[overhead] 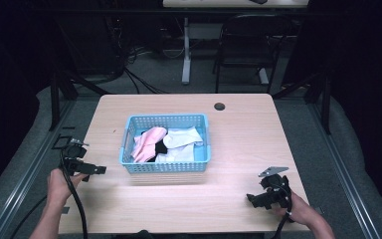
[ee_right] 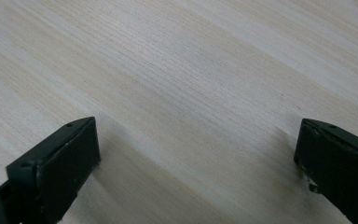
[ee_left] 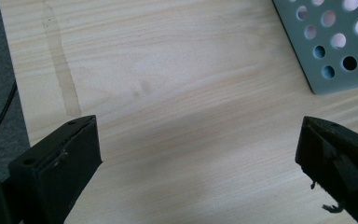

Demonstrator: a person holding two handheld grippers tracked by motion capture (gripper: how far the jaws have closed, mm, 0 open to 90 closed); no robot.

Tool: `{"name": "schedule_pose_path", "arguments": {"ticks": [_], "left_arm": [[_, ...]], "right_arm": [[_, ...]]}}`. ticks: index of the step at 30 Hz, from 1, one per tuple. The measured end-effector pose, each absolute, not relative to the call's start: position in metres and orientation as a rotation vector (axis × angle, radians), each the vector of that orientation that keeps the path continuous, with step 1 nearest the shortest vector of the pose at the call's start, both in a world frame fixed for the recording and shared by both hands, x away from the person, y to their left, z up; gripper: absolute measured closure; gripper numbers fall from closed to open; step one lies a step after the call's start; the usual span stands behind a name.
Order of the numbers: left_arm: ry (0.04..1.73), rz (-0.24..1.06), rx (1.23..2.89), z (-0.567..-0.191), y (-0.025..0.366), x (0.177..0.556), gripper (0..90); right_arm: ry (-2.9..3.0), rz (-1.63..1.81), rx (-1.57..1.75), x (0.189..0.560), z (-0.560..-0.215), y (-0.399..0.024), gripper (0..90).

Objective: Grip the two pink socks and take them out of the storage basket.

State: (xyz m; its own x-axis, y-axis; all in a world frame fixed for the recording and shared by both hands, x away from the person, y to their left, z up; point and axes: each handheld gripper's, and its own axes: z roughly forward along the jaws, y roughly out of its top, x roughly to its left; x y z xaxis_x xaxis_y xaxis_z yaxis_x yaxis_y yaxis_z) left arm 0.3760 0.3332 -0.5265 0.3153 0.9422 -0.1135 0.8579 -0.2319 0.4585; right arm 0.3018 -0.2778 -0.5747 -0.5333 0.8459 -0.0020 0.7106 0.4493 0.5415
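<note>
Dark surroundings frame a pale wooden table (overhead: 238, 134) seen from above, standing on grey carpet, with a black chair (overhead: 248, 42) and a tangle of cables (overhead: 134, 69) on the floor beyond its far edge.

Near the middle of the table sits a light blue plastic basket (overhead: 166, 167) with perforated walls. Crumpled cloth items lie inside it: a pink piece (overhead: 149, 142) toward the left, white pieces (overhead: 184, 137) toward the right, and a small black piece (overhead: 160, 148) between them. What kind of garments they are cannot be told. A small dark round hole (overhead: 220, 106) marks the tabletop behind the basket, toward the far edge.

To the left of the basket, near the table's left edge, the person's left hand (overhead: 59, 181) holds the left gripper (overhead: 98, 170), pointing toward the basket, with a black cable trailing down from it. In the left gripper view its two black jaws stand wide apart over bare wood, holding nothing, and a corner of the basket wall (ee_left: 335, 46) shows at the upper right.

At the table's near right corner, well apart from the basket, the right hand (overhead: 298, 209) holds the right gripper (overhead: 252, 198), which carries a grey three-cornered plate on top. In the right gripper view its jaws are likewise spread wide over bare wood grain, empty.
</note>
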Motion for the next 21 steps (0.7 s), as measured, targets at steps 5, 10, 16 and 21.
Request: {"name": "schedule_pose_path", "arguments": {"ticks": [5,10,16,21], "left_arm": [[1.590,0.258,2.151,-0.526,0.333,0.377,0.0],[1.582,0.251,2.156,-0.526,0.332,0.378,0.0],[1.569,0.269,2.154,-0.522,0.327,0.381,0.0],[1.561,0.274,2.162,-0.518,0.323,0.382,0.0]], "right_arm": [[2.430,0.718,1.344,0.301,-0.575,-0.278,0.0],[2.413,0.717,1.367,0.300,-0.575,-0.277,0.0],[2.416,0.731,1.344,0.300,-0.576,-0.279,0.0],[2.425,0.711,1.358,0.301,-0.574,-0.278,0.0]]}}
